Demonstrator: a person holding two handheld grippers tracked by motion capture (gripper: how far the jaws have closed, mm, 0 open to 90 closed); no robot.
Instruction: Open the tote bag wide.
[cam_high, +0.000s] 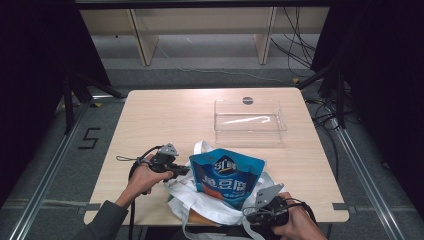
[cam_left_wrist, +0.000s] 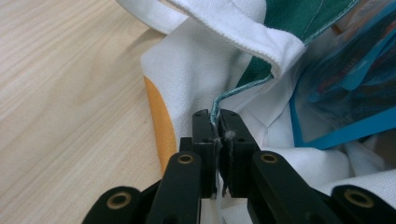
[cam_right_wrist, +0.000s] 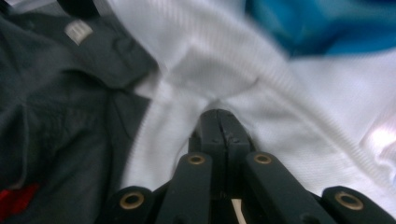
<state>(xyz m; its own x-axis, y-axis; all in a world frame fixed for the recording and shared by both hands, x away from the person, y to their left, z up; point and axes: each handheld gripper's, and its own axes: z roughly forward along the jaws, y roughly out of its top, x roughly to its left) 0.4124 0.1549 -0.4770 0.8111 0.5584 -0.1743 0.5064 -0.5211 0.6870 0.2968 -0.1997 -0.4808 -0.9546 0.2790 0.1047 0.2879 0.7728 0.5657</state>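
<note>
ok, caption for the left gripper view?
Left gripper shut on the white tote bag's teal-lined rim, blue snack pouch inside.

It looked like a lab recording bay: a lone wooden table (cam_high: 165, 117) stood between black curtains (cam_high: 30, 60), floor rails (cam_high: 47, 170), loose cables (cam_high: 300, 45) and a taped floor number (cam_high: 89, 138).

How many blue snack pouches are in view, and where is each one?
1. The blue snack pouch stands partly inside the white cloth bag at the table's near edge, between the two grippers. Others may be hidden deeper in the bag.
</note>
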